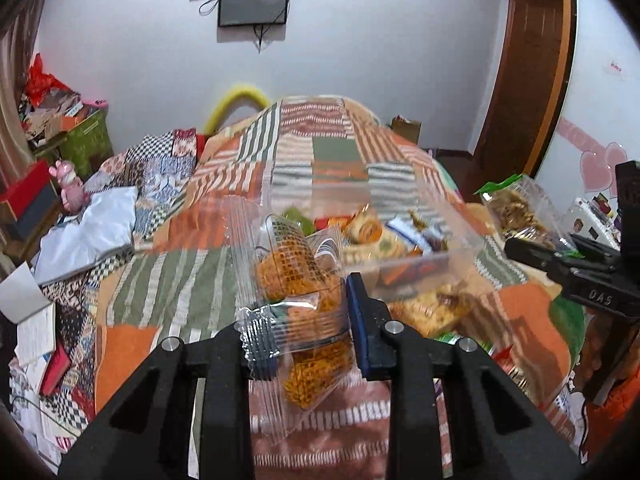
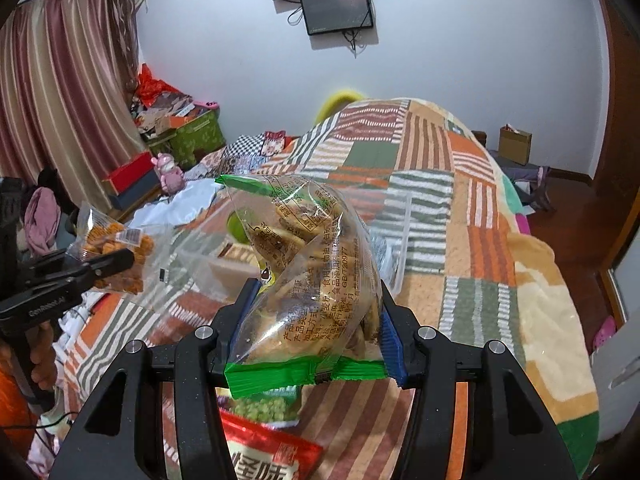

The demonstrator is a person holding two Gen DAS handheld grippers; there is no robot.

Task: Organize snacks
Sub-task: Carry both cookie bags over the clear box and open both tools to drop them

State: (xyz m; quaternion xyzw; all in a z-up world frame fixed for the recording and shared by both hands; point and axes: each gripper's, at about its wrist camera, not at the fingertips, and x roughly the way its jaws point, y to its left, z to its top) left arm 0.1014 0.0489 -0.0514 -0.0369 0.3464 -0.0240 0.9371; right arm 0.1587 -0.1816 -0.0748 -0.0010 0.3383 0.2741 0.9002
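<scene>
Left hand-held gripper (image 1: pixel 310 334): jaws closed on an orange bag (image 1: pixel 304 312) of orange puffed snacks, lifted clear of the bed (image 1: pixel 168 280). The bag's long axis runs roughly along the fingers, one end forward of the tips, the other hanging back below them.

Right hand-held gripper (image 2: pixel 316 320): jaws closed on a green-edged bag (image 2: pixel 308 264) of brown biscuits, also held in the air. Its long axis points forward and upward from the jaws; the rear green seam lies across the gripper's throat.

Clear tub (image 1: pixel 400 240): rests on the bed just ahead of the left gripper and slightly to its right, already holding several packets. In the right wrist view the tub (image 2: pixel 396 232) sits directly beyond the green-edged bag, partly hidden by it.

Loose packets: a red packet (image 2: pixel 268 452) and a pea packet (image 2: pixel 272 404) lie on the bed beneath the right gripper.

Judgement: both bags appear bound for the tub. The left gripper looks nearer, its bag almost at the near rim, so a short forward carry and release would likely suffice. The right needs a forward reach over the rim.
</scene>
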